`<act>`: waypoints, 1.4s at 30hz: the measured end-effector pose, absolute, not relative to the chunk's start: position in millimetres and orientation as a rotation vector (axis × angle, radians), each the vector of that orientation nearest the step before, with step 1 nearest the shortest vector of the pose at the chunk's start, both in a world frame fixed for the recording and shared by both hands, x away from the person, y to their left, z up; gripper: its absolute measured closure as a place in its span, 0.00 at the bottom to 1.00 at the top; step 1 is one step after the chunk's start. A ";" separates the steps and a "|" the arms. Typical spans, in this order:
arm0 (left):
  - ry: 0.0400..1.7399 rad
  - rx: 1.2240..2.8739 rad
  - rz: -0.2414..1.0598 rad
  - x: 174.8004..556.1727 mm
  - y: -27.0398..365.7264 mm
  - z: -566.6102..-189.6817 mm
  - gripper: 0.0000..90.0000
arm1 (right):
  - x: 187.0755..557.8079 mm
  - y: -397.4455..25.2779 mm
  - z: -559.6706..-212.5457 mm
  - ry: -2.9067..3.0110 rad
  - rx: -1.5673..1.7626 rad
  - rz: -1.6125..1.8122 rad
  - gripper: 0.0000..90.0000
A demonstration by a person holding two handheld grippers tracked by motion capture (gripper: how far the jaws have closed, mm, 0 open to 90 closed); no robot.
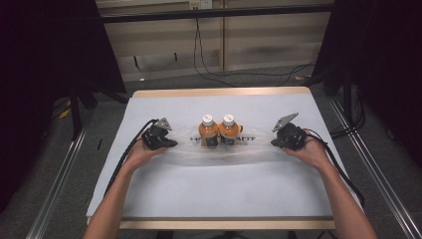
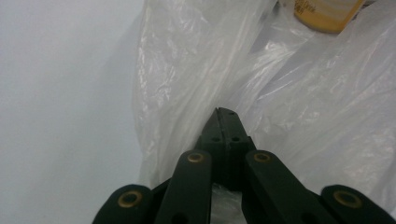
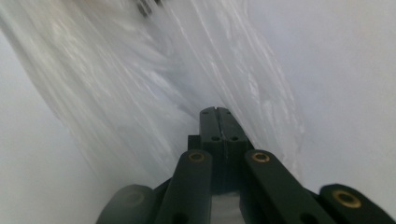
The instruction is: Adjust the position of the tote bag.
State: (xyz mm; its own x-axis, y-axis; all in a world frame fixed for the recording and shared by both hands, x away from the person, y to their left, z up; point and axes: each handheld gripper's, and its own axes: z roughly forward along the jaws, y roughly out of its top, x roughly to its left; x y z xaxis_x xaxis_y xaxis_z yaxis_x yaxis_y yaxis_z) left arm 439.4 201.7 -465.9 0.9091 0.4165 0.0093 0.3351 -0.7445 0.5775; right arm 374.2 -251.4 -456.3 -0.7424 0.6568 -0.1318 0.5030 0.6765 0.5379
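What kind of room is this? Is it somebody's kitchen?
Probably not a kitchen: it looks like a lab or recording studio. A lone table with a white cover stands between dark curtains, cables trail over the bare floor, and metal rails run along both sides.

Bottle [image 2: 327, 14] cut off by top edge; print on bag [image 1: 249, 138] partly hidden behind bottles [image 1: 219, 130]; bag blurred in right gripper view.

Bright table, dark surroundings, blurred right gripper view.
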 end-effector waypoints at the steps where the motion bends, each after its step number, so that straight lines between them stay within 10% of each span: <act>1: 0.524 2.471 0.194 438.5 201.7 -465.6 1.00 | 374.0 -251.8 -454.7 2.569 0.903 0.724 1.00; 23: 0.487 2.096 0.214 396.9 200.6 -417.6 0.98 | 361.5 -249.5 -430.5 2.417 0.925 1.139 1.00; 42: 0.301 2.188 0.170 376.0 124.2 -420.5 0.98 | 369.9 -207.6 -424.1 2.467 0.838 1.212 1.00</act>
State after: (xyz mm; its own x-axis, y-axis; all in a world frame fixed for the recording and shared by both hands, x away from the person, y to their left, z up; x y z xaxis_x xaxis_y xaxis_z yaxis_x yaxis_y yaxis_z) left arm 376.0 124.2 -420.5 0.9610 0.2763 0.0130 0.1534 -0.5713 0.8063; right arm 369.9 -207.6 -424.1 -0.7971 0.6037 0.0142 0.3801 0.4833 0.7886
